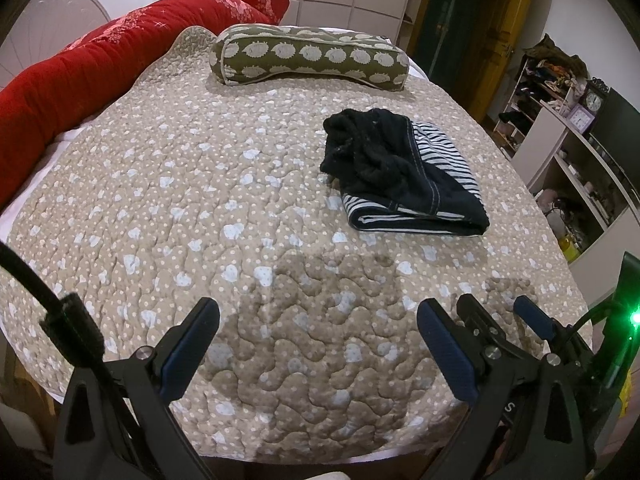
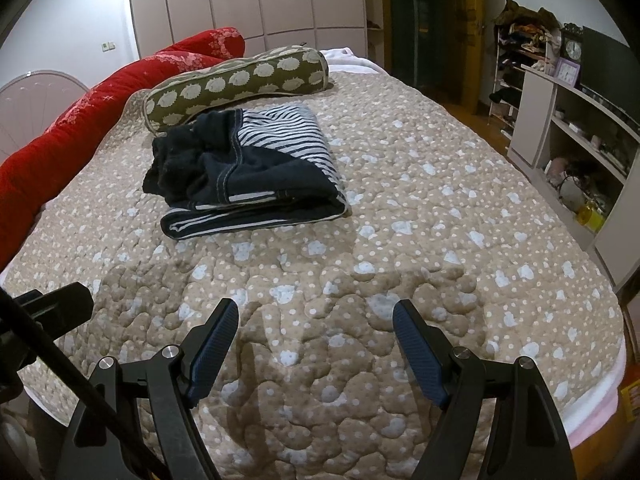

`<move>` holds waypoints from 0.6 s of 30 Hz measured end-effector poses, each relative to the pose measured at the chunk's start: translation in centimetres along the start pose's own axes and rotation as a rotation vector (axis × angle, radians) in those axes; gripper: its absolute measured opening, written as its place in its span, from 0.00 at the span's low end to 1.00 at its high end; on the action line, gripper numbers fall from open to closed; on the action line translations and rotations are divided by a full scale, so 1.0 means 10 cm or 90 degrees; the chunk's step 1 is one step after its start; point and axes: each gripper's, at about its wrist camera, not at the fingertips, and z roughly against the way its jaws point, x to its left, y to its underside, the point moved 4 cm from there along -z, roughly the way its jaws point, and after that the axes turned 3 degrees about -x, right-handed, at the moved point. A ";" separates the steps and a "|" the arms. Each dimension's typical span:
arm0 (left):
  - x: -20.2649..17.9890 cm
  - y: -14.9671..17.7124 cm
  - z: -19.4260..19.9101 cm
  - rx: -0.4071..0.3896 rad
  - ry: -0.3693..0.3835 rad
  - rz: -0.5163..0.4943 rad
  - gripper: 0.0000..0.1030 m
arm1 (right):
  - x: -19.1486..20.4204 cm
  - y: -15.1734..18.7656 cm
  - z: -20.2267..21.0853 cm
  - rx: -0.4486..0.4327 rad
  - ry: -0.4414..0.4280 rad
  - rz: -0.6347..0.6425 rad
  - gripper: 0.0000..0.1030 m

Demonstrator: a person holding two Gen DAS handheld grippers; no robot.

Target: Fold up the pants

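Dark navy pants with a striped lining (image 1: 404,176) lie folded in a compact bundle on the quilted beige bedspread (image 1: 200,200), with a rumpled dark part on the left side. They also show in the right wrist view (image 2: 248,176). My left gripper (image 1: 318,320) is open and empty, held over the near part of the bed, well short of the pants. My right gripper (image 2: 314,322) is open and empty too, also short of the pants. The right gripper's fingers (image 1: 528,312) show at the lower right of the left wrist view.
An olive bolster pillow with white hedgehog prints (image 1: 308,58) lies behind the pants. A red quilt (image 1: 80,72) runs along the bed's left side. Shelves with clutter (image 2: 580,152) stand to the right, past the bed's edge.
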 end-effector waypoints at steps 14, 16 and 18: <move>-0.01 0.00 0.01 0.004 0.010 0.002 0.96 | 0.03 -0.01 0.05 -0.005 0.003 0.012 0.81; -0.01 0.01 0.01 0.004 0.009 0.002 0.96 | 0.03 -0.01 0.05 -0.006 0.002 0.013 0.81; -0.01 0.00 0.01 0.004 0.010 0.002 0.96 | 0.04 -0.02 0.06 -0.007 0.003 0.016 0.81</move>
